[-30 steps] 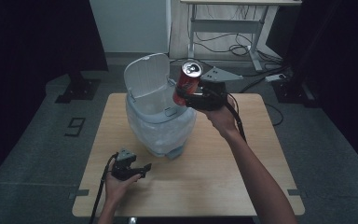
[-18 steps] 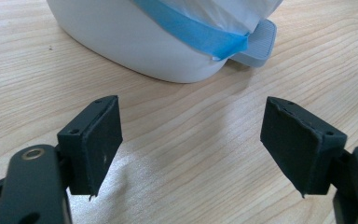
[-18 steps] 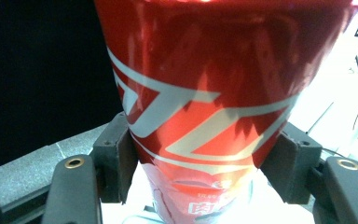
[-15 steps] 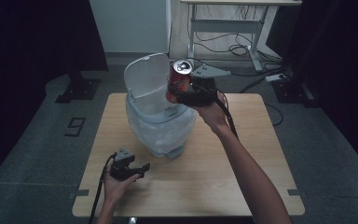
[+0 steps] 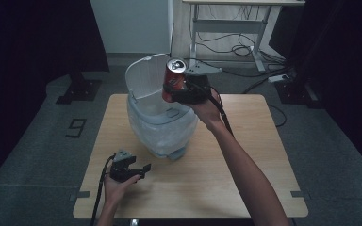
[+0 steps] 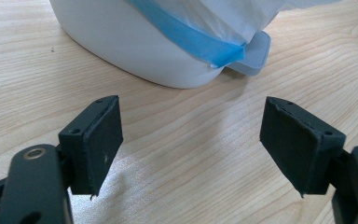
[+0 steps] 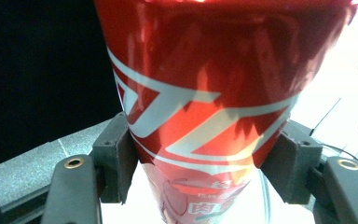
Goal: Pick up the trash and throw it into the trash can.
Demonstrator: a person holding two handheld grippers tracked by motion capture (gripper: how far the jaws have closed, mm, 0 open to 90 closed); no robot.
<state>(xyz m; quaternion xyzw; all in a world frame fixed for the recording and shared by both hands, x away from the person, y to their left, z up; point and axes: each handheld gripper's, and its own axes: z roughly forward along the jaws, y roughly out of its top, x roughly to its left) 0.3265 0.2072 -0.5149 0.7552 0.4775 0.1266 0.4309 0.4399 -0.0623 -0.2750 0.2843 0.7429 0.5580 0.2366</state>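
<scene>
Left gripper (image 5: pixel 131 168) rests on the near-left bench (image 5: pixel 245 188), jaws wide, nothing between them; the bin's base (image 6: pixel 135 51) lies just beyond. Bin (image 5: pixel 160 122), lined with a thin bag, stands mid-bench, lid (image 5: pixel 143 77) tipped up. Right gripper (image 5: pixel 173 90) holds the can (image 5: pixel 173 80) above the bin's far-right rim, jaws clamped on its lower body (image 7: pixel 200 116). Can is tilted, top open: probably empty, so light. Thin wall, glossy: likely to dent or slip. Grip mid-body, moderate squeeze.
</scene>
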